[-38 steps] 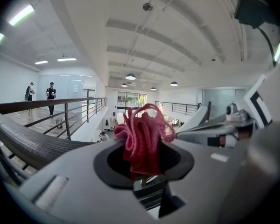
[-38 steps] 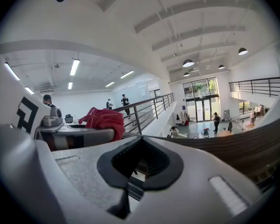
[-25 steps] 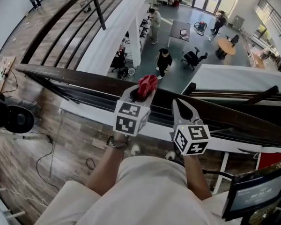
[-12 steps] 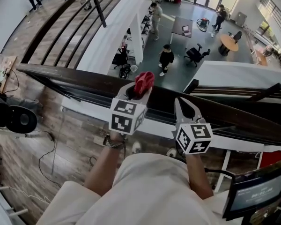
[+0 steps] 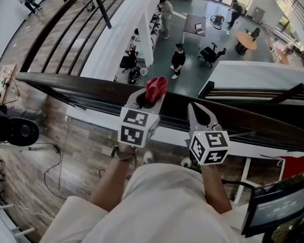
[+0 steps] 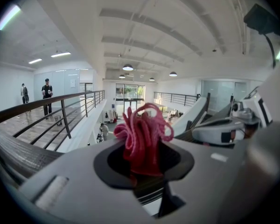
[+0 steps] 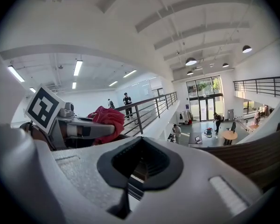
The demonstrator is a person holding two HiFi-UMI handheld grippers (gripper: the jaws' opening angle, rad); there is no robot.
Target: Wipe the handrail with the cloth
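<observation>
Two grippers at a dark wooden handrail above an open hall.
The handrail runs across from left to right, with the floor of the hall far below it. The left gripper reaches over the rail with its jaws clamped on a bunched red cloth, which sticks up past the jaw tips above the rail's far edge; whether it touches the wood cannot be told. Just beside it, the right gripper points over the rail, jaws closed together and holding nothing.

Person wears beige clothes and a wristwatch
</observation>
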